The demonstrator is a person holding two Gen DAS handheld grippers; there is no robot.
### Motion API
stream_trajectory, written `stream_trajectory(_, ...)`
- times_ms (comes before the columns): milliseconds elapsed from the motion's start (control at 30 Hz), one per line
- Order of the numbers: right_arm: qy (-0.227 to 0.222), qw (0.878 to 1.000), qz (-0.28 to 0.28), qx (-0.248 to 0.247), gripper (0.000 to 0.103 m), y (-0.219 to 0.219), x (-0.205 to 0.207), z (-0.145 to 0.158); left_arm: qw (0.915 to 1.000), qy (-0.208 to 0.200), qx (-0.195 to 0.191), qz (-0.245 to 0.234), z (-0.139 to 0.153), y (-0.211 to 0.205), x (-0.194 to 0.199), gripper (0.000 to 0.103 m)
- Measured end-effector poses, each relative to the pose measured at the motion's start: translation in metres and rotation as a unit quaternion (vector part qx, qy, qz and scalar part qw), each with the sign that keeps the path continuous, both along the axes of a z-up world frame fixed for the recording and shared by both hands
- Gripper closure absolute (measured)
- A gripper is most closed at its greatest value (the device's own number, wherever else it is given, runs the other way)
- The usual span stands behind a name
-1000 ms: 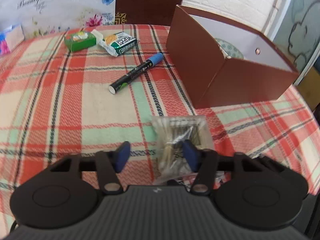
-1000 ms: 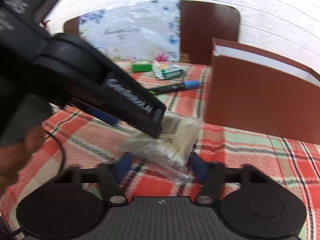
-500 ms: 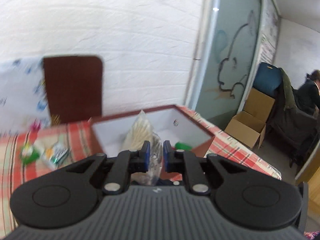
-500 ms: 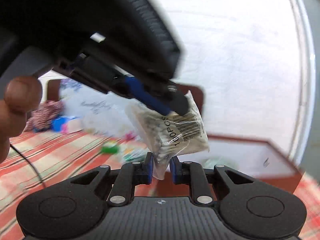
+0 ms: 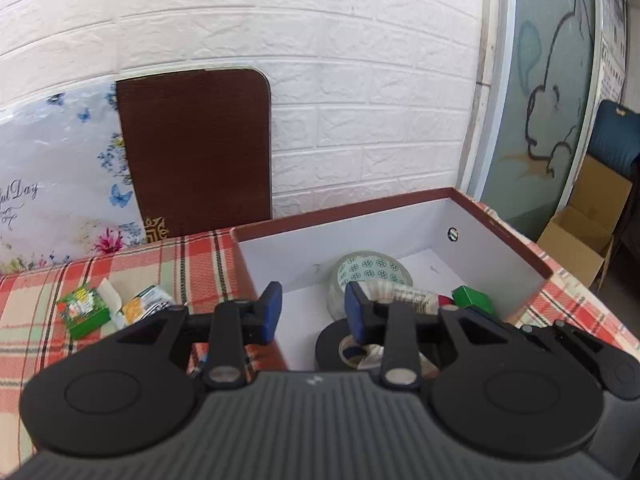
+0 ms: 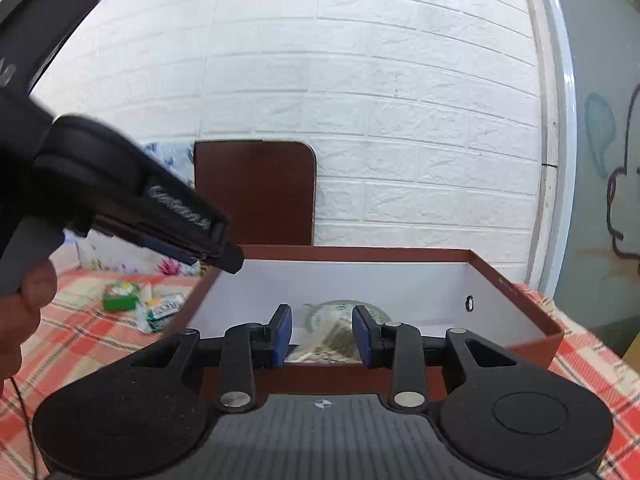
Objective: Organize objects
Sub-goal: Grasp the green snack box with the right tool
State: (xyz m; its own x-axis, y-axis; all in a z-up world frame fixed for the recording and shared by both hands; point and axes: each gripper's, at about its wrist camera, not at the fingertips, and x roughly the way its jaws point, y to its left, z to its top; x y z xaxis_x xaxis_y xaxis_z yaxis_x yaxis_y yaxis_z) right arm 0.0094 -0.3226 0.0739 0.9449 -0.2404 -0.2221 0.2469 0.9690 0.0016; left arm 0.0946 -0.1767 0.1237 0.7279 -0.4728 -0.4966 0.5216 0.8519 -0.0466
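Observation:
The brown box (image 5: 504,236) with a white inside stands on the checked tablecloth. The bag of cotton swabs (image 5: 404,292) lies inside it, against a patterned tape roll (image 5: 372,270); it also shows in the right wrist view (image 6: 334,342). My left gripper (image 5: 313,312) is open and empty above the box's near left corner. My right gripper (image 6: 322,334) is open and empty above the box's near wall (image 6: 320,374). The left gripper (image 6: 208,240) shows at the left of the right wrist view.
A black tape roll (image 5: 332,350) and a green block (image 5: 474,298) also lie in the box. A green packet (image 5: 84,312) and a white-green pack (image 5: 146,308) lie on the cloth (image 5: 188,264) left of the box. A brown chair back (image 5: 196,152) stands behind the table.
Both grippers were shut on the swab bag above the box; both have opened and the bag now lies inside the box.

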Motion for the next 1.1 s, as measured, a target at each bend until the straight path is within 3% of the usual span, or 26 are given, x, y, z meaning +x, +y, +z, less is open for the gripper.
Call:
stream_trajectory(100, -0.029, 0.999, 0.027, 0.012, 0.07, 0.013, -0.013, 0.005, 0.9996, -0.009, -0.021, 0.019, 0.001, 0.039, -0.019, 0.057)
stream_trajectory(233, -0.036, 0.995, 0.089, -0.006, 0.07, 0.049, -0.018, 0.013, 0.9956, 0.015, -0.005, 0.093, -0.024, 0.096, -0.01, 0.057)
stream_trajectory(333, 0.0, 0.99, 0.141, -0.003, 0.07, 0.075, 0.0, 0.007, 0.9854, 0.055, 0.027, 0.159, -0.052, 0.137, 0.008, 0.057)
stream_trajectory(433, 0.053, 0.981, 0.185, 0.003, 0.07, 0.101, 0.024, -0.006, 0.9746, 0.052, 0.055, 0.211, -0.079, 0.175, 0.02, 0.057)
stream_trajectory(567, 0.107, 0.974, 0.2, 0.012, 0.07, 0.132, 0.066, -0.021, 0.9529, 0.062, 0.071, 0.288, -0.113, 0.228, 0.039, 0.056)
stream_trajectory(633, 0.118, 0.972, 0.202, 0.013, 0.066, 0.145, 0.092, -0.019, 0.9425, 0.065, 0.063, 0.322, -0.128, 0.252, 0.042, 0.05)
stream_trajectory(667, 0.119, 0.972, 0.201, 0.008, 0.06, 0.15, 0.104, -0.018, 0.9406, 0.046, 0.05, 0.333, -0.134, 0.261, 0.039, 0.034)
stream_trajectory(700, 0.118, 0.973, 0.2, 0.002, 0.058, 0.154, 0.126, -0.017, 0.9384, 0.033, 0.039, 0.342, -0.139, 0.267, 0.036, 0.029)
stream_trajectory(733, 0.118, 0.973, 0.2, -0.004, 0.052, 0.158, 0.148, -0.016, 0.9388, 0.029, 0.021, 0.343, -0.14, 0.269, 0.034, 0.029)
stream_trajectory(867, 0.141, 0.97, 0.199, -0.019, 0.029, 0.172, 0.227, -0.019, 0.9445, 0.017, 0.014, 0.328, -0.139, 0.265, 0.035, 0.03)
stream_trajectory(933, 0.162, 0.971, 0.176, -0.029, 0.028, 0.177, 0.263, -0.029, 0.9454, 0.018, 0.002, 0.325, -0.139, 0.267, 0.035, 0.03)
stream_trajectory(1000, 0.204, 0.965, 0.162, -0.021, 0.042, 0.177, 0.291, -0.042, 0.9455, 0.019, -0.005, 0.325, -0.14, 0.268, 0.035, 0.03)
stream_trajectory(1100, 0.224, 0.96, 0.168, -0.007, 0.044, 0.178, 0.292, -0.048, 0.9456, 0.017, -0.011, 0.325, -0.141, 0.27, 0.034, 0.031)
